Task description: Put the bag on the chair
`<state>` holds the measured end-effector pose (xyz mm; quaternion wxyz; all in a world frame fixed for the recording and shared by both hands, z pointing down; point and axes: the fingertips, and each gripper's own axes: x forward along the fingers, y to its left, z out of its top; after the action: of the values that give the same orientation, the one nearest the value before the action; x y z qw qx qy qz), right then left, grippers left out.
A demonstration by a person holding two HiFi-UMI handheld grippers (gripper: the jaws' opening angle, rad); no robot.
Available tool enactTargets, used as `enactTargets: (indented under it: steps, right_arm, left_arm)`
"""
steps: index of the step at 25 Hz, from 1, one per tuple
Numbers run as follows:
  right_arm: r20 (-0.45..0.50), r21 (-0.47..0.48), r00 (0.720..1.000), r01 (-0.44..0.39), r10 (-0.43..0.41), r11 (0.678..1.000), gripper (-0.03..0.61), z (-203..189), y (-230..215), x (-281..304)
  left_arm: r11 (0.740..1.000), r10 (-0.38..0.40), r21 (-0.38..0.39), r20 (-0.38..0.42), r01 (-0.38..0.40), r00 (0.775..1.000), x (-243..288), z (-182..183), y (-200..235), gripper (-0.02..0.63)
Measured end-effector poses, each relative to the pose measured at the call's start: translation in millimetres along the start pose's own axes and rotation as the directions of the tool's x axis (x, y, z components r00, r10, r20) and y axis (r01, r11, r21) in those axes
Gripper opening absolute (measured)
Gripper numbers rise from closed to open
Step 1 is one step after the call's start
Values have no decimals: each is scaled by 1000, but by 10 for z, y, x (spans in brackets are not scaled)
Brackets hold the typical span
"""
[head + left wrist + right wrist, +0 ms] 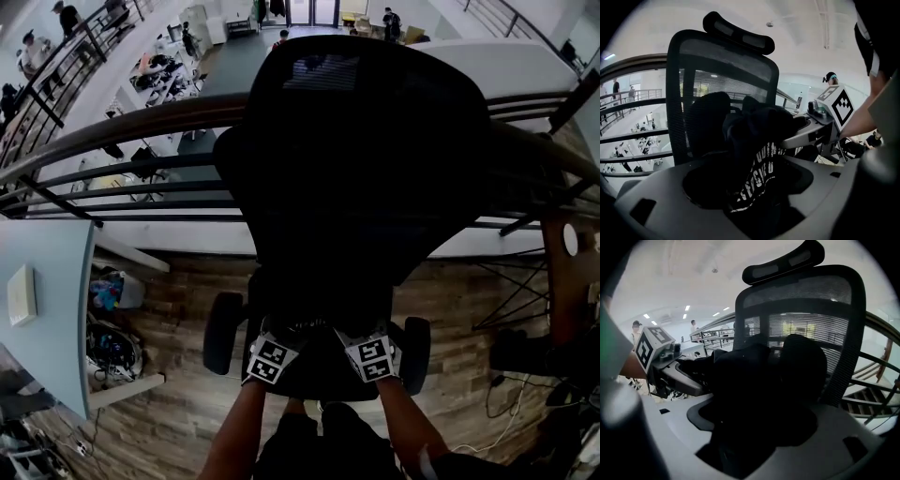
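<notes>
A black mesh office chair (361,150) stands against a railing, its backrest (722,70) and headrest upright ahead of both grippers. A black bag with white lettering (754,140) lies slumped on the seat against the backrest (806,301). My left gripper (750,187) is open, its jaws spread wide with the bag's fabric lying between them. My right gripper (754,427) is open too, with the bag (754,376) bulging in its gap. In the head view both grippers (281,330) (361,328) sit side by side over the seat's front; the bag is hard to tell from the dark seat there.
The chair's armrests (223,333) (415,354) flank the grippers. Behind the chair a dark railing (112,127) guards a drop to a lower floor with desks and people. Wooden floor (187,412), clutter by a wall (112,347) on the left, cables (511,412) on the right.
</notes>
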<state>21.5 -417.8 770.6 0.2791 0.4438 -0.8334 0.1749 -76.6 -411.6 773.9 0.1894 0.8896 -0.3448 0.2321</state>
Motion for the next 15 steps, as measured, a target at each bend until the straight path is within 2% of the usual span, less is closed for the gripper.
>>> enactTargets:
  steps: [3, 9, 15]
  right_arm:
    - [3, 2, 1000, 24, -24, 1000, 318, 24, 0, -210]
    - [5, -2, 1000, 21, -21, 1000, 318, 116, 71, -516]
    - [100, -48, 995, -4, 9, 999, 318, 620, 168, -810]
  left_arm:
    - [1000, 22, -13, 23, -21, 1000, -196, 110, -49, 318]
    - [998, 45, 30, 83, -48, 996, -377, 591, -160, 318]
    - [995, 53, 75, 151, -65, 987, -620, 1148, -214, 318]
